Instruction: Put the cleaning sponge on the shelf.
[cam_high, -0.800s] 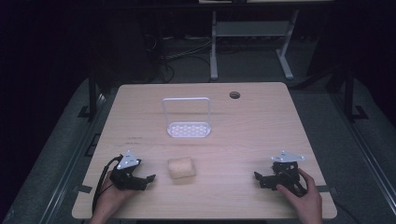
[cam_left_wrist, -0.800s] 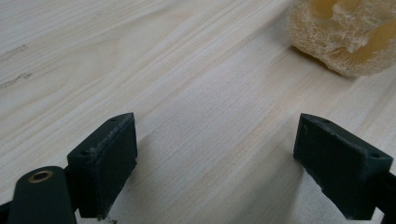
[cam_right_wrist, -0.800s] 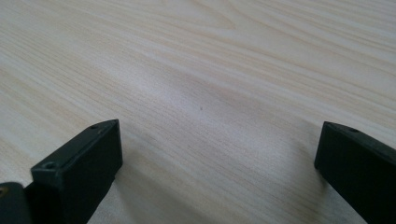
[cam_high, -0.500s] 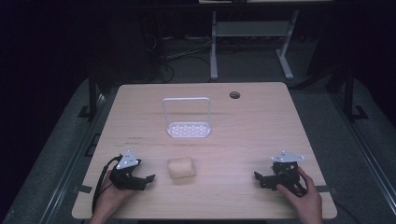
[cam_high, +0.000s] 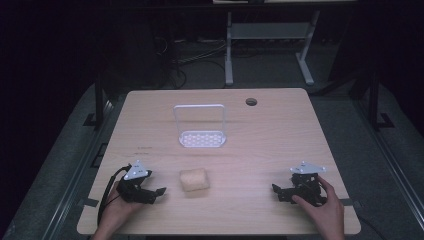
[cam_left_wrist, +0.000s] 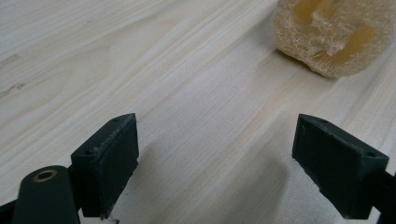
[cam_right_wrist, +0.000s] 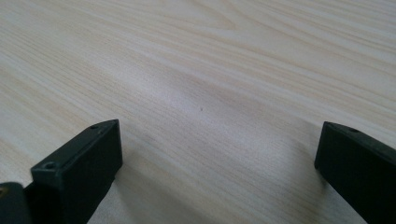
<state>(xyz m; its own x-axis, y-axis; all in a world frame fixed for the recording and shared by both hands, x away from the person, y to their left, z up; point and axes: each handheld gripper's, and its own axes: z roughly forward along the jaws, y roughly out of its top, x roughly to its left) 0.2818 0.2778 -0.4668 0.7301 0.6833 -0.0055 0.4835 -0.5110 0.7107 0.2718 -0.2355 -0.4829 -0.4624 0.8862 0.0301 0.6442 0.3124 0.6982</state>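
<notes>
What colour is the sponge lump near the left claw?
Pale beige fibrous loofah sponge with yellower patches; clearest in the left gripper view.

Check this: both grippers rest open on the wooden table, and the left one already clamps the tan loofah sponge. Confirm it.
Wrong on the clamp. The left gripper is open, apart from the tan loofah sponge, as the left gripper view shows. The right gripper is open too, on the pale wooden table.

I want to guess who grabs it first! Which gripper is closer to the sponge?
Left. The left gripper sits just beside the sponge, open. The right gripper rests far off toward the table's other side.
</notes>
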